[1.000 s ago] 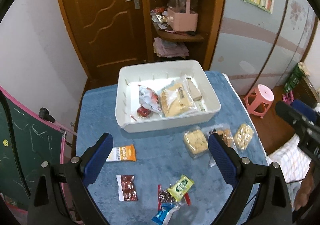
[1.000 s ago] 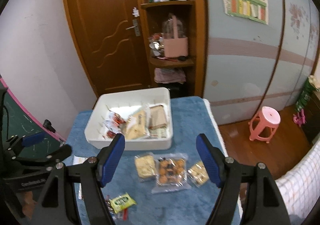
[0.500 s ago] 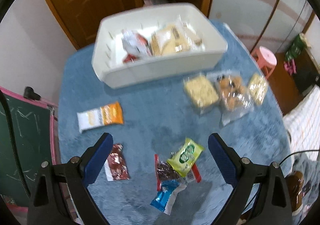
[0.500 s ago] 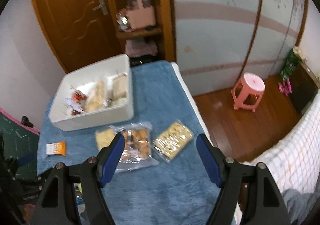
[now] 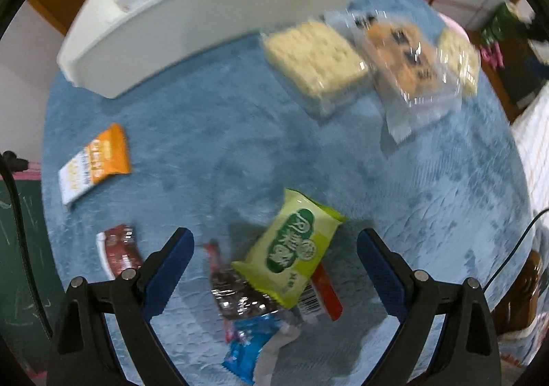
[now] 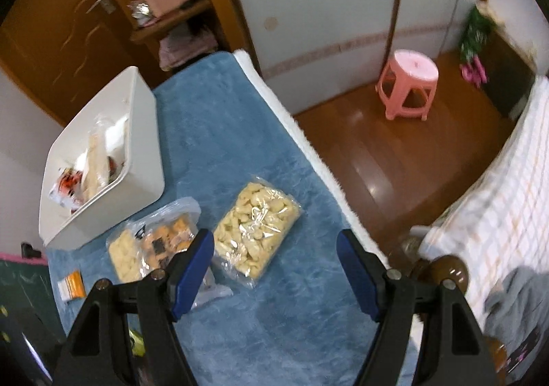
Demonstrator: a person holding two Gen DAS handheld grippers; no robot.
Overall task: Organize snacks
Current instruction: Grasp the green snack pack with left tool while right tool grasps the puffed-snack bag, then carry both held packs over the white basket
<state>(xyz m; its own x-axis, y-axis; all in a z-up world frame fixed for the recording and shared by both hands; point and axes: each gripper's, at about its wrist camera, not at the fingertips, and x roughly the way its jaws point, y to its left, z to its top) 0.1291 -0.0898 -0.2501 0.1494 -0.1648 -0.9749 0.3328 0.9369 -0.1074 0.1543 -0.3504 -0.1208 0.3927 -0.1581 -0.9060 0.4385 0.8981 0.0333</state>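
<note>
In the left wrist view my left gripper [image 5: 275, 247] hangs open just above a small heap of snacks on the blue cloth: a green packet [image 5: 291, 247] lies on a dark clear-wrapped packet [image 5: 240, 300], a red one [image 5: 326, 293] and a blue one [image 5: 245, 350]. The white bin [image 5: 192, 18] with several snacks inside stands beyond. In the right wrist view my right gripper [image 6: 275, 248] is open over a clear bag of pale biscuits [image 6: 255, 233], nothing between its fingers. Left of it lies a bag of orange cookies [image 6: 164, 241].
An orange-and-white packet [image 5: 94, 162] and a dark red packet [image 5: 118, 248] lie left on the cloth. A pale cracker pack [image 5: 314, 58] sits near the bin. The table edge [image 6: 308, 152] drops to a wooden floor with a pink stool [image 6: 410, 85].
Both grippers have come down toward the table and tilted downward. The left now hovers close over the green packet heap; the right has swung right over the biscuit bag. Both stay open.
</note>
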